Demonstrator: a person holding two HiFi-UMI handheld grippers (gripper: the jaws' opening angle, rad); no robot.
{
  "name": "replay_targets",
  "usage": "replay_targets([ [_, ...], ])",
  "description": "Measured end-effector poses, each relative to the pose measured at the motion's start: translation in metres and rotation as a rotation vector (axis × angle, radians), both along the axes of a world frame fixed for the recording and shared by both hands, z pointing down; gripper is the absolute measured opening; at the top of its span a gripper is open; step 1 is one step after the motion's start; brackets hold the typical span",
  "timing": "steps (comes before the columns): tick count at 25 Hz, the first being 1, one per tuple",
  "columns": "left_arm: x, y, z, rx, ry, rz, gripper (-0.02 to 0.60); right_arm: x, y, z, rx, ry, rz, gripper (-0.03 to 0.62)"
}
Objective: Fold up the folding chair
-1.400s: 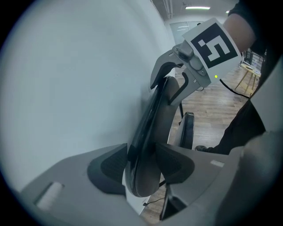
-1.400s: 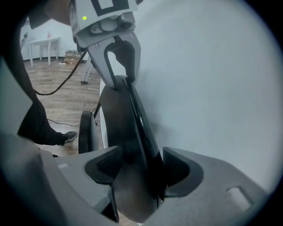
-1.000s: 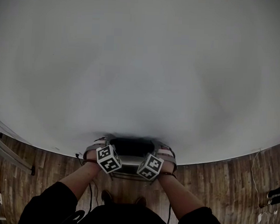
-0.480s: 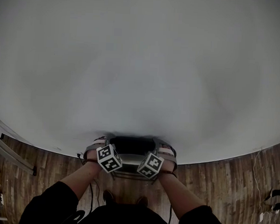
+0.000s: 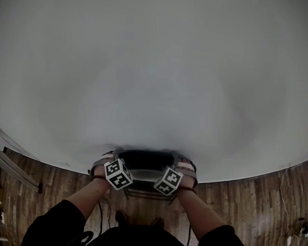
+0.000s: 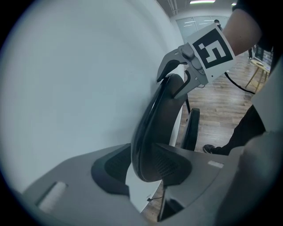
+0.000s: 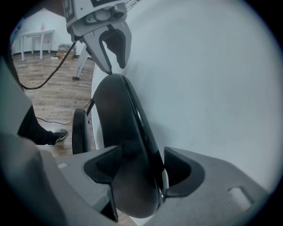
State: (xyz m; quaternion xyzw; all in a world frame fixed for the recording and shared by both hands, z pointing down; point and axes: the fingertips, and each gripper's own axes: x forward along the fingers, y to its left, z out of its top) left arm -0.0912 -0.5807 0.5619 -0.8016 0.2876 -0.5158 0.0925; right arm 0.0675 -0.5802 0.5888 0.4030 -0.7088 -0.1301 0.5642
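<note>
The black folding chair (image 5: 144,160) stands against the white wall, just below me. Its curved backrest (image 6: 154,132) runs between the jaws of my left gripper (image 6: 148,170), which have just been closing and now press on its edge. My right gripper (image 7: 139,170) is shut on the other end of the same backrest (image 7: 119,119). Each gripper shows in the other's view: the right gripper (image 6: 188,73) and the left gripper (image 7: 108,44) both clamp the top rim. The seat (image 6: 191,128) hangs close behind the back. In the head view, the left gripper (image 5: 110,161) and right gripper (image 5: 185,165) flank the chair's top.
The white wall (image 5: 157,68) fills most of the head view, right behind the chair. Wooden floor (image 5: 253,202) lies below. A black cable (image 7: 48,75) trails across it, a white table (image 7: 33,37) stands far off, and my shoe (image 6: 212,149) is near the chair's legs.
Both grippers have stayed on the chair's backrest. The two marker cubes have drifted slightly apart and the head view has tipped a little.
</note>
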Motion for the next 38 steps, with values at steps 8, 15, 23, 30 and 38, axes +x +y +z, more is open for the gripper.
replay_targets([
  [8, -0.008, 0.016, -0.002, -0.003, 0.006, -0.023, 0.152, 0.013, 0.003, -0.015, 0.039, 0.013, 0.004, 0.267],
  [15, -0.014, 0.042, -0.013, -0.003, 0.060, -0.058, 0.151, 0.011, 0.035, -0.038, 0.059, -0.137, 0.024, 0.222],
  [23, -0.006, 0.100, -0.012, -0.057, 0.168, -0.165, 0.141, 0.007, 0.088, -0.025, -0.032, -0.379, 0.033, 0.153],
  [30, -0.007, 0.138, -0.021, -0.047, 0.219, -0.192, 0.124, 0.001, 0.125, -0.013, -0.084, -0.478, 0.067, 0.103],
  [38, -0.031, 0.197, -0.026, -0.044, 0.344, -0.127, 0.091, -0.037, 0.190, -0.027, -0.100, -0.587, 0.156, 0.031],
])
